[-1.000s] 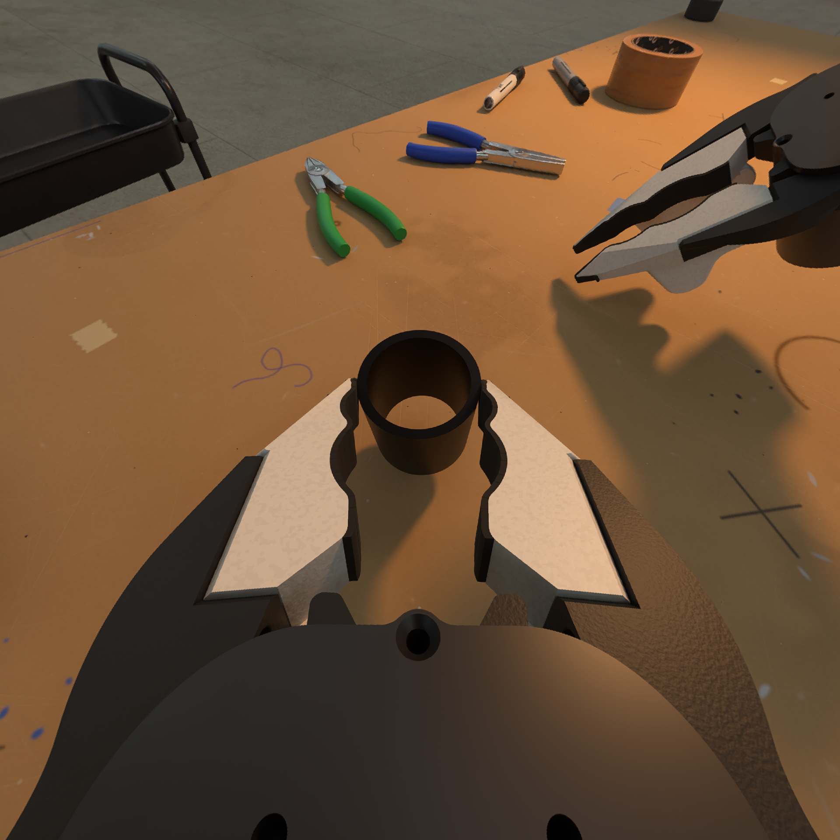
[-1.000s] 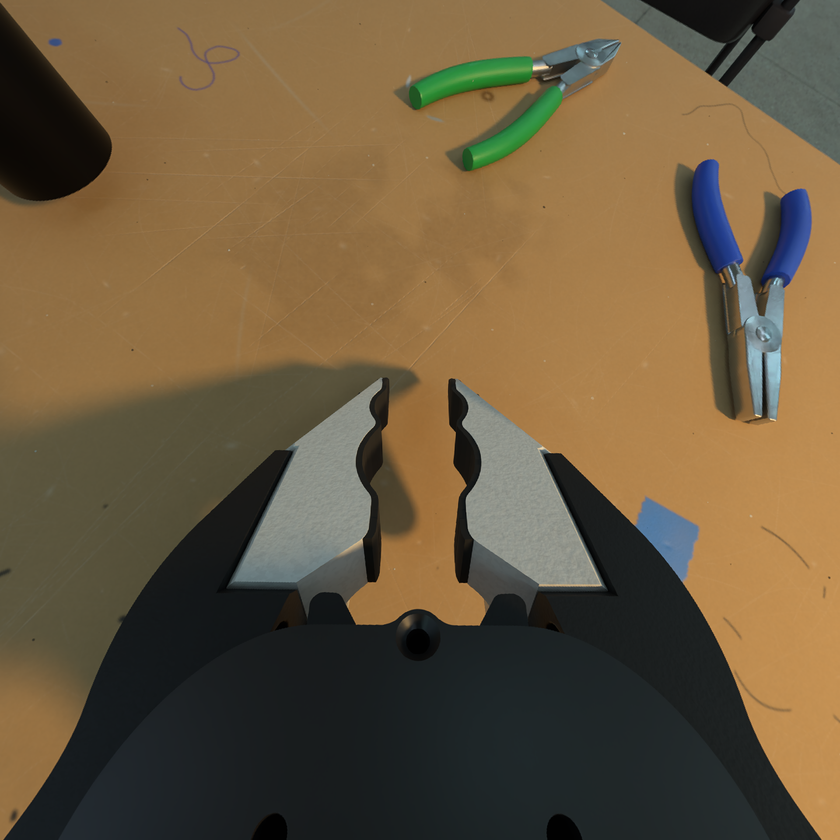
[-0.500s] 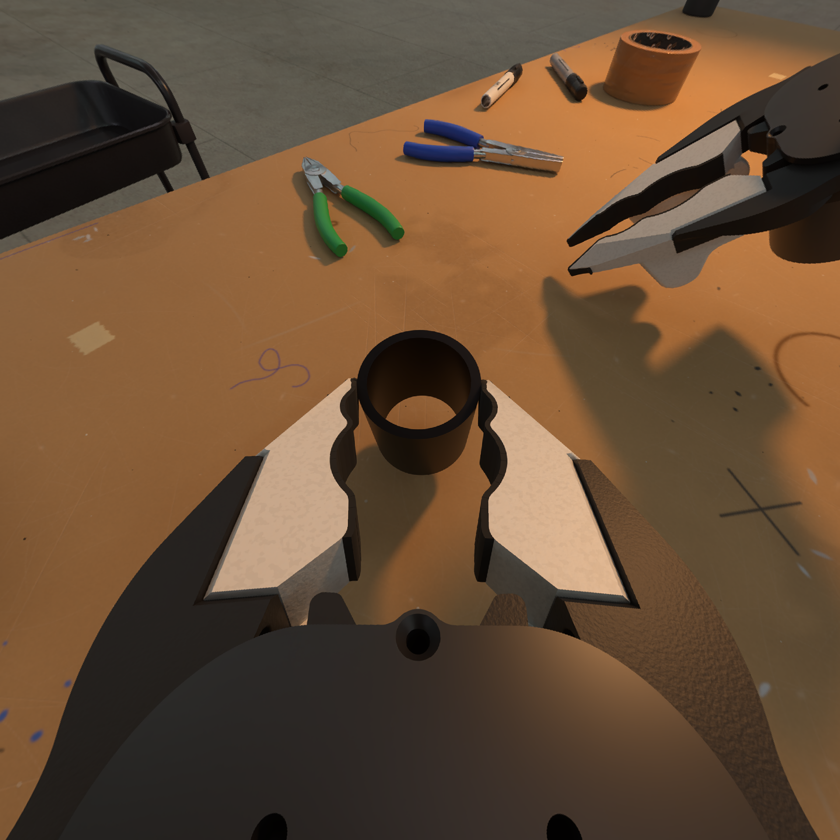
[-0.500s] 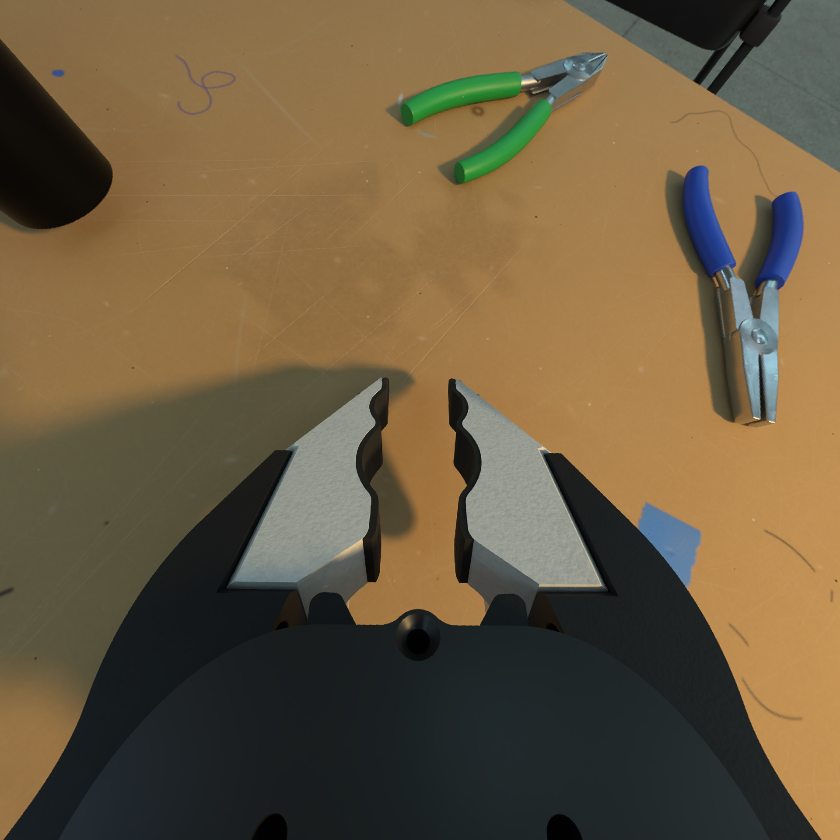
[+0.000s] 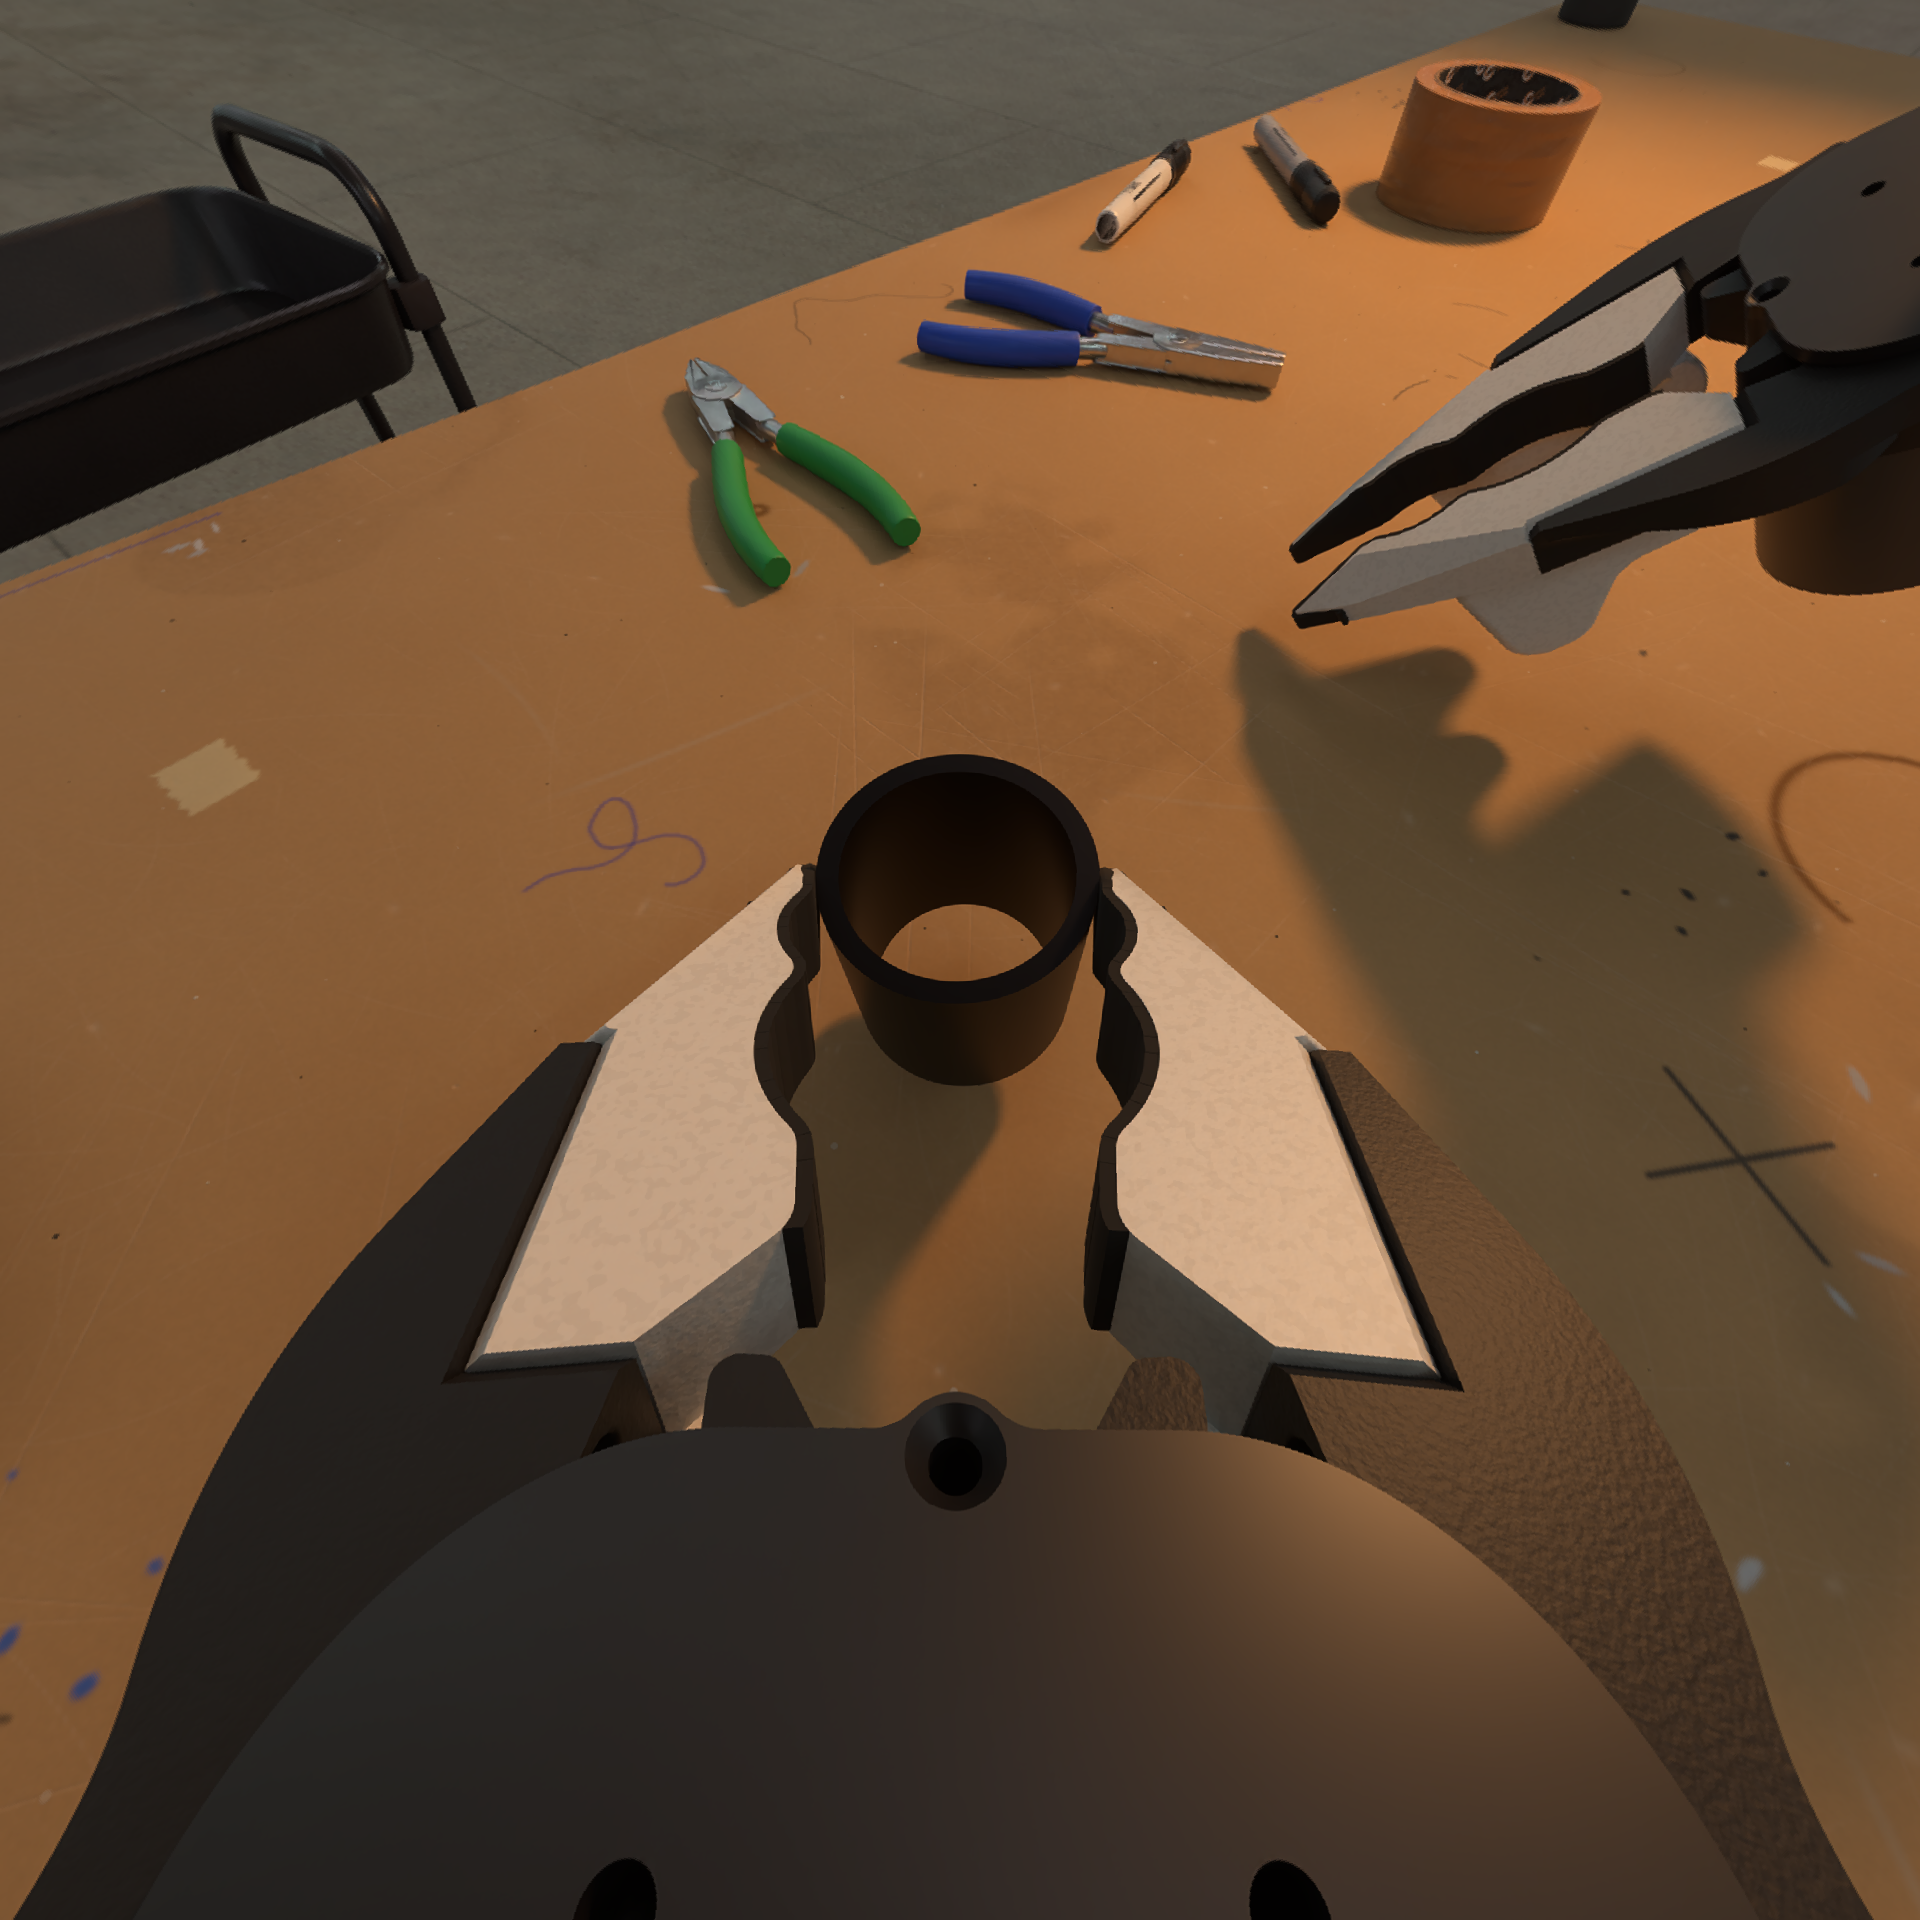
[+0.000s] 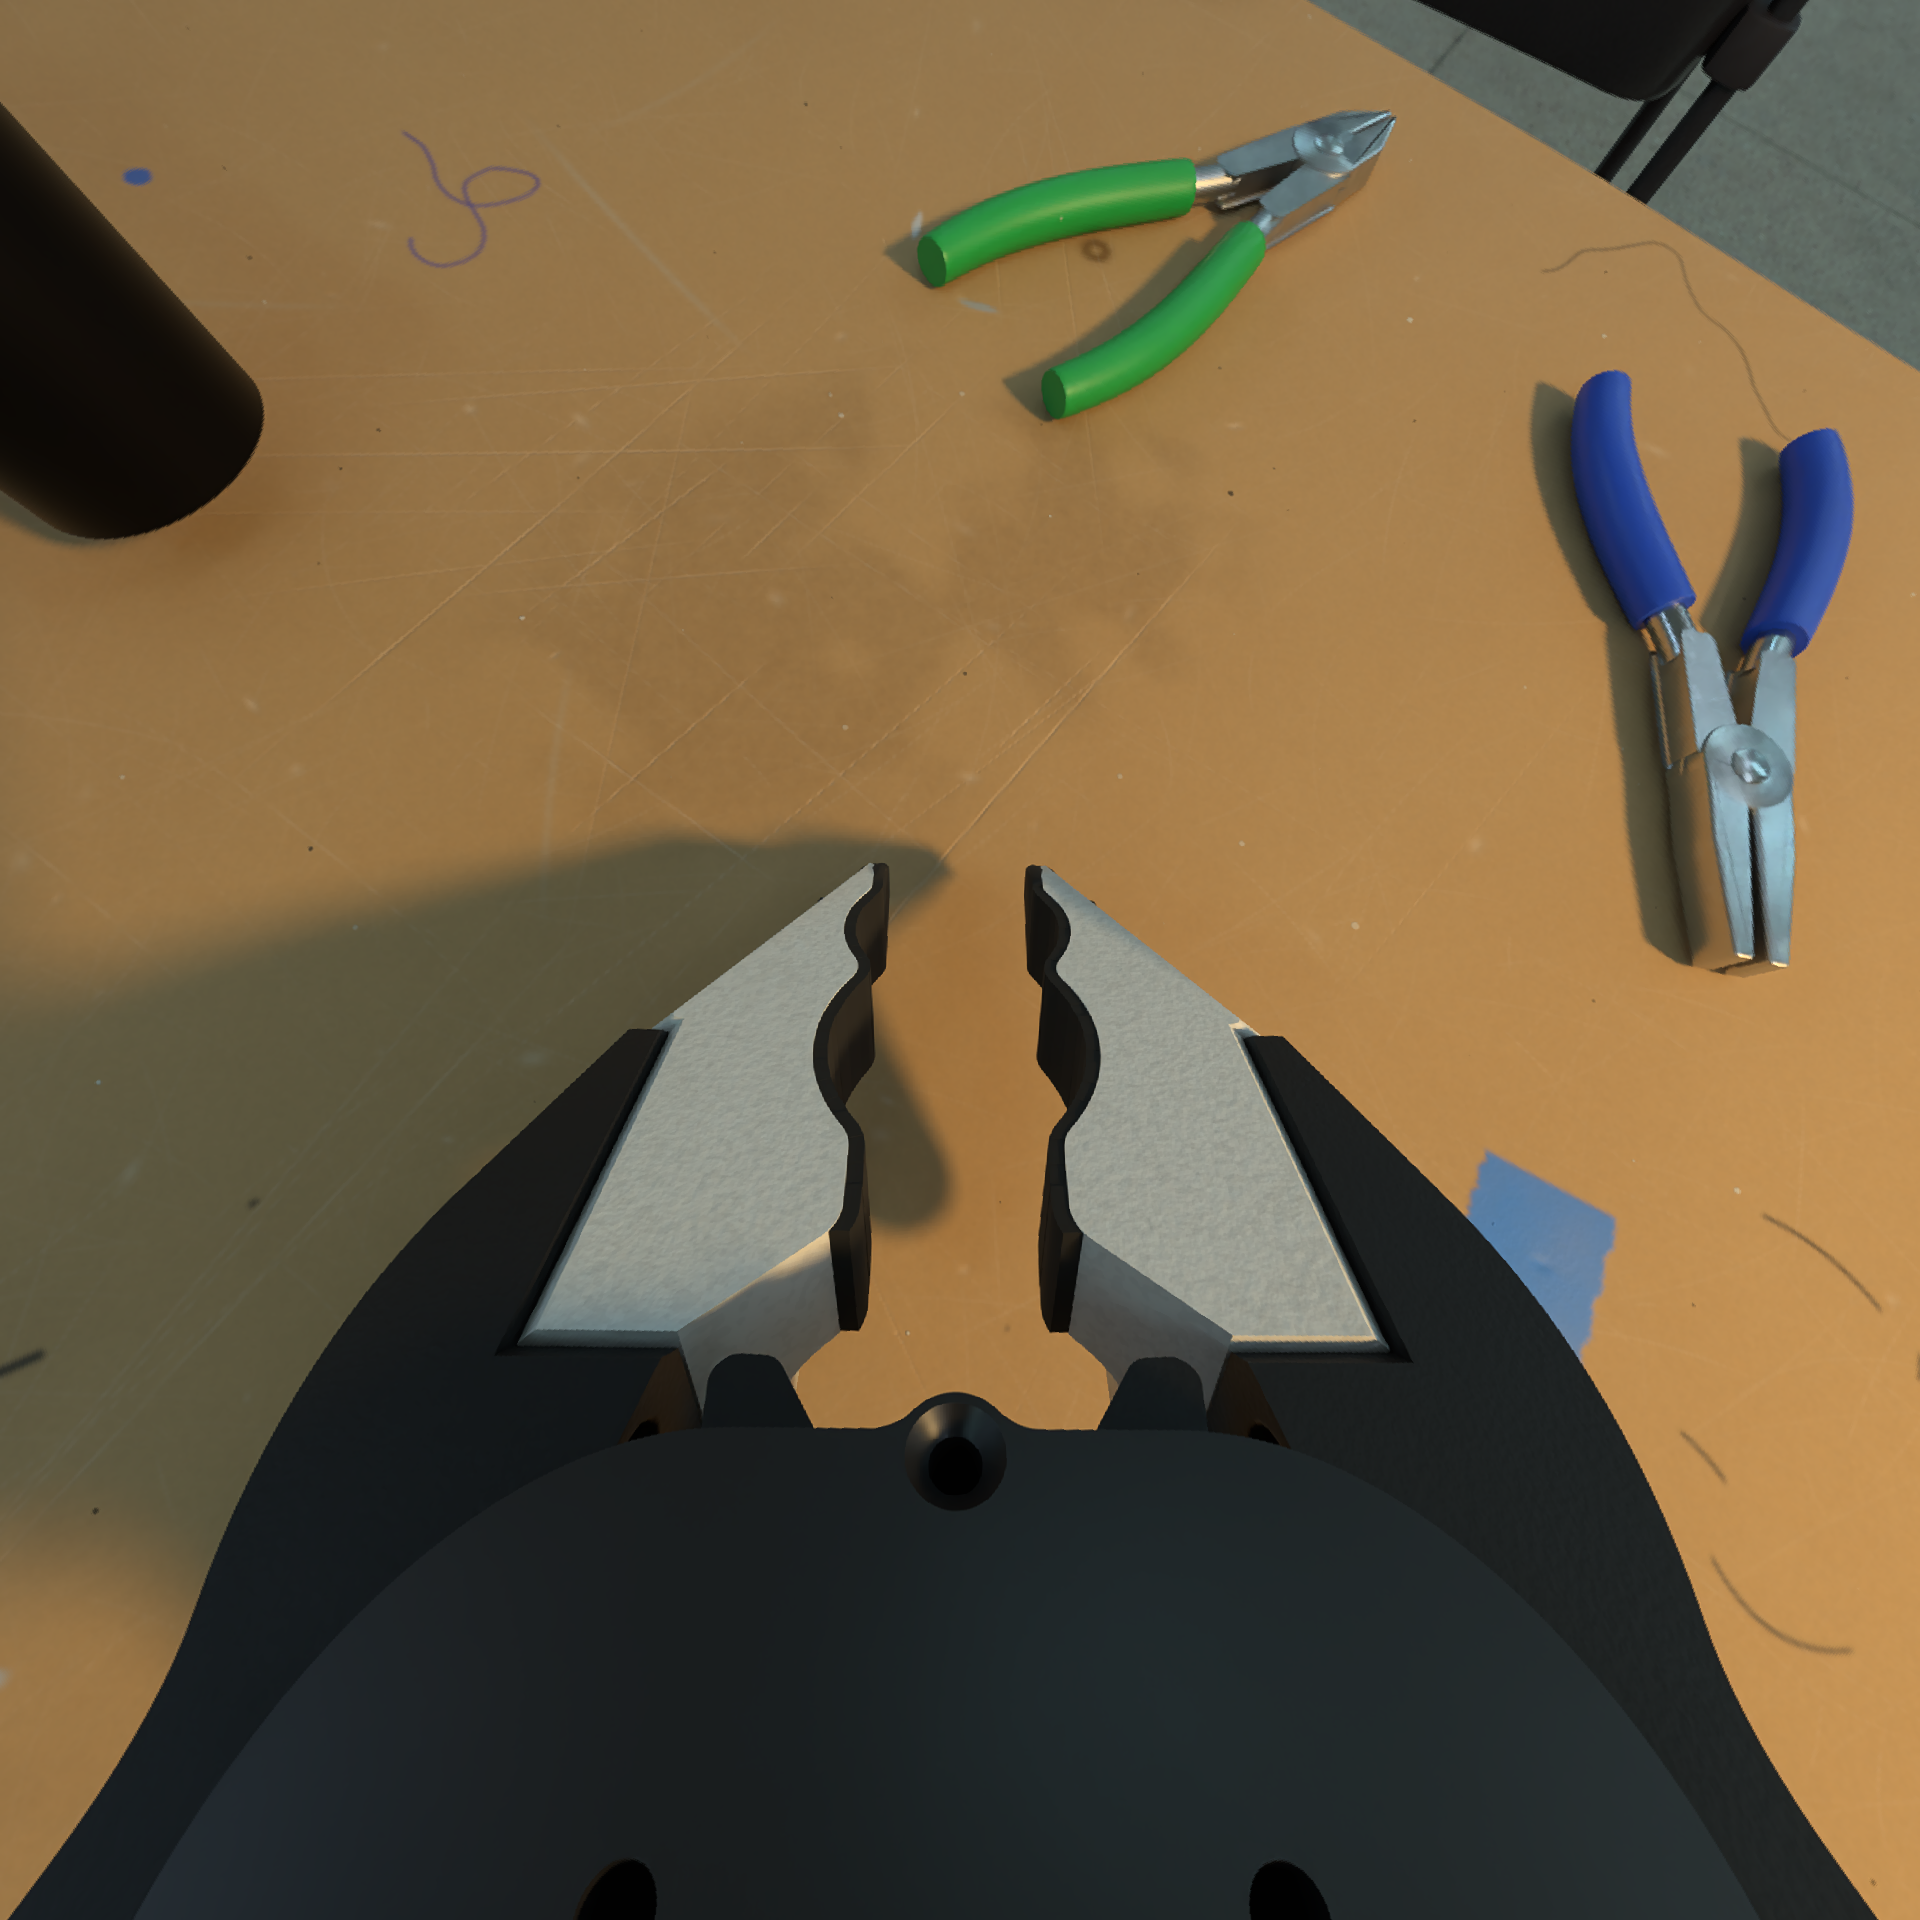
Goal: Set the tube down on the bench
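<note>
A short black open-ended tube [image 5: 961, 1023] stands upright between the fingertips of my left gripper [image 5: 956, 883], which is shut on its upper wall. The orange bench [image 5: 416, 935] shows through its bore. The tube's lower end is close to the bench; I cannot tell if it touches. In the right wrist view the tube [image 6: 104, 395] is at the far left, with a shadow under its end. My right gripper [image 6: 956, 878] hovers over bare bench, empty, its jaws a narrow gap apart. It also shows at the right of the left wrist view [image 5: 1314, 582].
Green-handled cutters [image 5: 800, 473] and blue-handled pliers [image 5: 1091, 332] lie beyond the tube. Two markers [image 5: 1143, 192] and a tape roll [image 5: 1486, 145] sit at the far edge. A black cart [image 5: 177, 301] stands off the bench. A dark cylinder [image 5: 1839, 540] stands behind the right gripper.
The tube stays held in my left gripper. My right gripper has drifted slightly; the pliers sit lower in its view. Neither gripper's jaws have changed.
</note>
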Available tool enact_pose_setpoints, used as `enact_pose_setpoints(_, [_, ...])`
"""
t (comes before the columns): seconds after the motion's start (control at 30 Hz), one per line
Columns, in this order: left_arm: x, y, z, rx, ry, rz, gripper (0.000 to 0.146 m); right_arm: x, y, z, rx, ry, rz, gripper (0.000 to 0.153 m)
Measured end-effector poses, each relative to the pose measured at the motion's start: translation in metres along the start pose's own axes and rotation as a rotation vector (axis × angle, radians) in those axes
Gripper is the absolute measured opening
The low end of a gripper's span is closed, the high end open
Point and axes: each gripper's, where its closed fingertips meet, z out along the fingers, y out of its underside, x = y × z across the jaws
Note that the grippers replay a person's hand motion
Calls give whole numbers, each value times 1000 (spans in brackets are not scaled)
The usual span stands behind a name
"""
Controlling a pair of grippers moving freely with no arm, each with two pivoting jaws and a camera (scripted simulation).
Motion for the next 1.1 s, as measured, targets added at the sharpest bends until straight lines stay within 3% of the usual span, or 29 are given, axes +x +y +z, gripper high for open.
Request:
enact_pose_setpoints(0.6, [2, 5, 3, -33, 0, 19, 53, -7, -11, -5, 54, -21, -2, 28])
enact_pose_setpoints(0.87, [15, 11, 16, -144, 42, 170, 53, -29, -21, -7, 72, -64, -61, 37])
enact_pose_setpoints(1.1, [7, -4, 18, -125, -7, 204, 76, -28, -24, -21, 72, -47, -89, 58])
